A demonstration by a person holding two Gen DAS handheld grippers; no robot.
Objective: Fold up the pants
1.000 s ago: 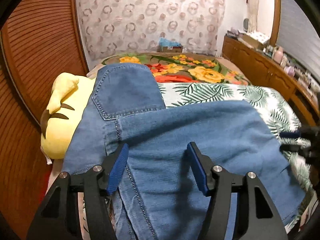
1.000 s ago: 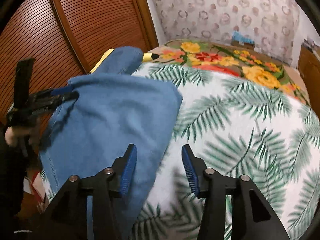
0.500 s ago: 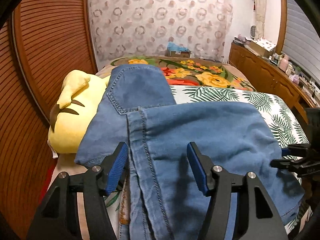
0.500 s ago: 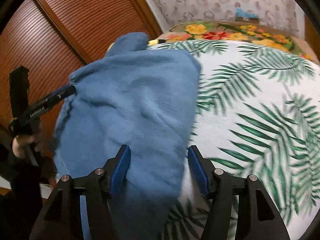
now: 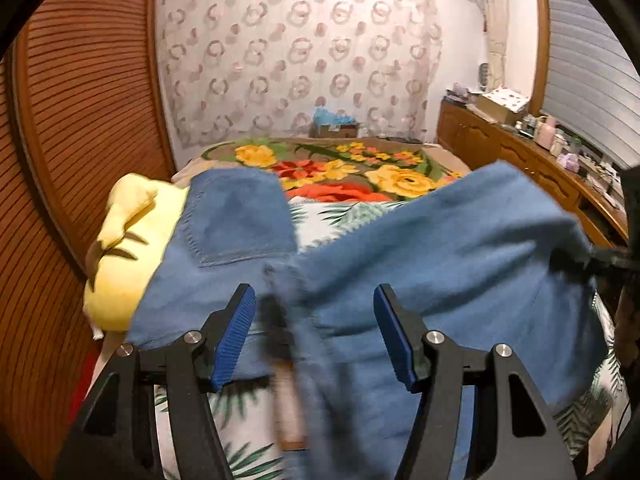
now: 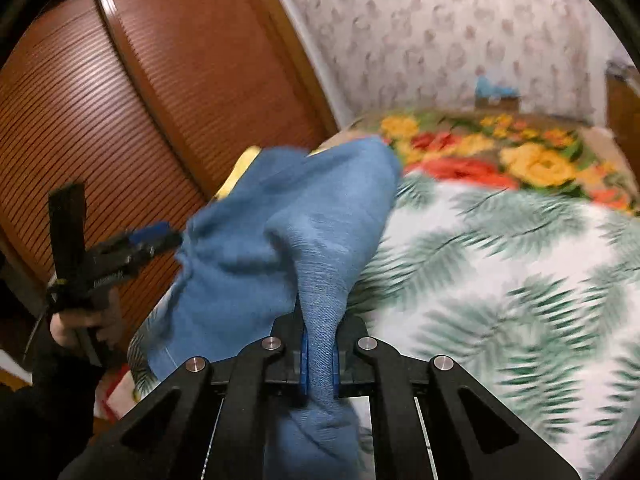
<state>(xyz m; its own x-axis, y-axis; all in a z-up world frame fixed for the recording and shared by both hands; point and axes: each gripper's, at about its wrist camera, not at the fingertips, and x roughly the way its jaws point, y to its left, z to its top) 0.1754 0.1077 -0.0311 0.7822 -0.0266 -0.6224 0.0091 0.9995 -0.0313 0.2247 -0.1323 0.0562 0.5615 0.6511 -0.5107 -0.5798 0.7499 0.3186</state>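
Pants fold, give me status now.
Right gripper jaws closing on pants, cloth pinched. Left gripper jaws apart over them. Yellow plush toy under waist end.

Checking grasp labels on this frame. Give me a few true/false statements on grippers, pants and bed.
1. The right gripper is clamped on a bunch of the blue pants. True.
2. The left gripper has its pads pressed together. False: its jaws stand apart, with denim lying between them unpinched.
3. A yellow plush toy lies beside the pants. True.
4. The pants lie on a plain white sheet. False: the bedspread has a green palm-leaf print.
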